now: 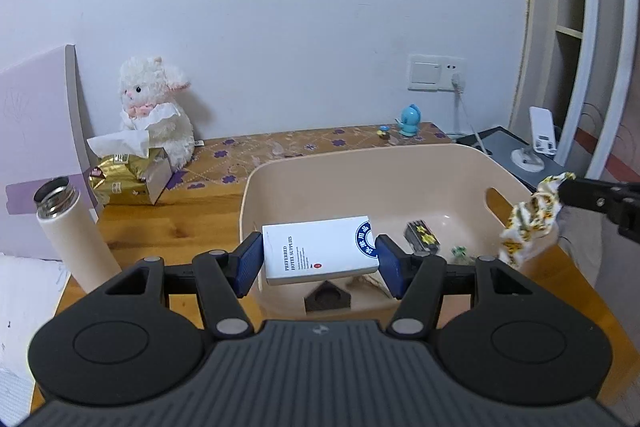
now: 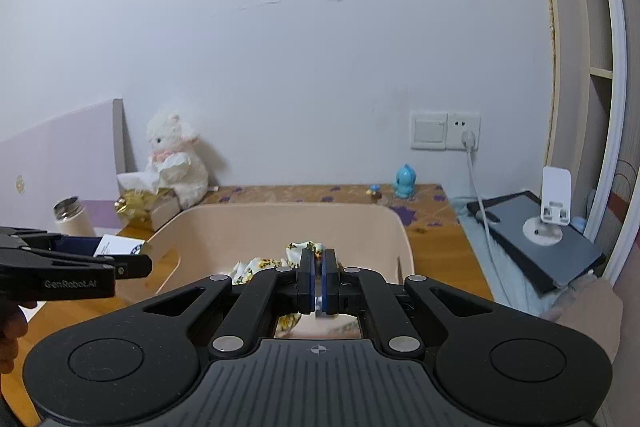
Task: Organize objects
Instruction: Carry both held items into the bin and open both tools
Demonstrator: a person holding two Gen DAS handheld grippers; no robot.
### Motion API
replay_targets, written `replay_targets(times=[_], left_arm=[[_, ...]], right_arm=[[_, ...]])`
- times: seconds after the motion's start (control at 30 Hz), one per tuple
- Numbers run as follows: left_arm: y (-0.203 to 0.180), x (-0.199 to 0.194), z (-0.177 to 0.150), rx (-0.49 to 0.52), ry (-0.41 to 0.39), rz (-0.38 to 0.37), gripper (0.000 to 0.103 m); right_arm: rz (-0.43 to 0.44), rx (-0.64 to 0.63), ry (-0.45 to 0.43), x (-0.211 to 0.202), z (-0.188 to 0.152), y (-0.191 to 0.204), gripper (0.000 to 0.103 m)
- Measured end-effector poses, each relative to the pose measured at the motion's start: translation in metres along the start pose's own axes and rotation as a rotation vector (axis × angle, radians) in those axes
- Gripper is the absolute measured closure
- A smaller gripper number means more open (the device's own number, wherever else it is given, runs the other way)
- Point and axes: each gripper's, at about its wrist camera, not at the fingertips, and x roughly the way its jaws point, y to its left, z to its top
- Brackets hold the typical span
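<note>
Far left on the bench (image 1: 192, 223): an uncapped white flask (image 1: 70, 227), standing upright, and beside it a gold tissue pack (image 1: 128, 177) with a sheet pulled up, propped against a white plush lamb (image 1: 154, 107) seated at the wall. Probably parked there as everyday things, well apart from the sorting.

Centre: a beige plastic basket (image 1: 360, 183), clearly the collecting spot. Left gripper (image 1: 318, 261) clamped on a white box (image 1: 320, 249) of hotel supplies, blue pads pressing its two short ends, box held level over the basket's near-left part. Held that way, likely, for a flat release onto the floor of the basket. Already inside: a small dark packet (image 1: 422, 241) and a tiny green item, too small to name.

Right: right gripper (image 2: 318, 277) pinched together on a yellow-flowered cloth (image 2: 272, 265), the loose bulk hanging limp at the basket's right rim, apparently ready for dropping in.

Behind, at the wall: a blue figurine (image 1: 410, 121), left untouched.
</note>
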Motion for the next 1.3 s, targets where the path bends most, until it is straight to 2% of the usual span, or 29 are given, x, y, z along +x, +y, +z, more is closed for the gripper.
replay_targets(times=[0.3, 0.47, 0.7, 0.8, 0.83, 0.87, 0.93, 1.0, 1.13, 1.3], left_arm=[[-0.002, 0.059, 0.006, 0.006, 0.087, 0.024, 0.04], [-0.003, 0.084, -0.005, 0.008, 0.161, 0.023, 0.04], [-0.006, 0.092, -0.011, 0.028, 0.199, 0.015, 0.039], [-0.008, 0.088, -0.011, 0.021, 0.197, 0.009, 0.037], [-0.008, 0.085, -0.01, 0.022, 0.192, 0.011, 0.033], [-0.009, 0.082, -0.01, 0.025, 0.185, 0.015, 0.027], [-0.011, 0.073, -0.009, 0.034, 0.164, 0.024, 0.026], [-0.012, 0.064, -0.008, 0.037, 0.146, 0.02, 0.025], [-0.012, 0.044, -0.006, 0.012, 0.118, 0.02, 0.023], [-0.013, 0.019, -0.009, 0.012, 0.091, 0.032, 0.022]], right_arm=[[-0.026, 0.015, 0.007, 0.036, 0.014, -0.01, 0.1], [-0.035, 0.018, 0.081, 0.062, 0.003, -0.01, 0.1], [-0.041, 0.002, 0.183, 0.08, -0.015, -0.007, 0.096], [-0.038, -0.008, 0.186, 0.077, -0.018, -0.004, 0.09], [-0.043, -0.01, 0.181, 0.074, -0.018, -0.003, 0.075], [-0.041, -0.01, 0.177, 0.071, -0.017, -0.002, 0.064], [-0.041, -0.005, 0.162, 0.063, -0.016, -0.002, 0.057], [-0.04, -0.004, 0.15, 0.055, -0.014, -0.003, 0.056], [-0.036, 0.006, 0.137, 0.037, -0.014, -0.007, 0.045], [-0.028, 0.002, 0.131, 0.012, -0.021, -0.01, 0.041]])
